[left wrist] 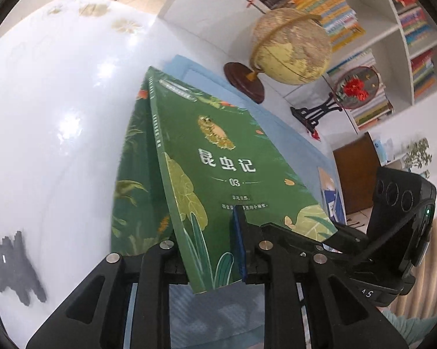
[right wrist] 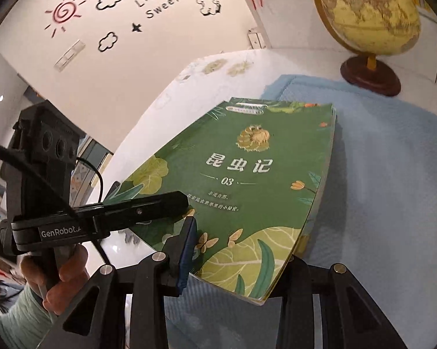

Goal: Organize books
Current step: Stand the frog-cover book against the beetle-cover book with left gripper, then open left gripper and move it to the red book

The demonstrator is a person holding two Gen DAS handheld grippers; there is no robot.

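Observation:
A stack of green books (left wrist: 227, 160) with a leafy cover marked 03 is held between both grippers above a light blue mat (right wrist: 378, 174). In the left wrist view, my left gripper (left wrist: 206, 250) is shut on the stack's near left corner. Its blue pad (left wrist: 238, 241) presses on the top cover, and a lower book fans out to the left. In the right wrist view, my right gripper (right wrist: 241, 258) is shut on the near edge of the green books (right wrist: 247, 174). One of its fingers is hidden under them. The left gripper (right wrist: 171, 203) clamps the stack's left side.
A globe (left wrist: 291, 46) on a dark wooden base stands at the back of the white table (left wrist: 43, 116), also seen as the globe (right wrist: 366, 11). A round embroidery ornament (left wrist: 355, 87) and full bookshelves (left wrist: 416, 29) lie behind. A hand (right wrist: 58, 273) grips the left tool.

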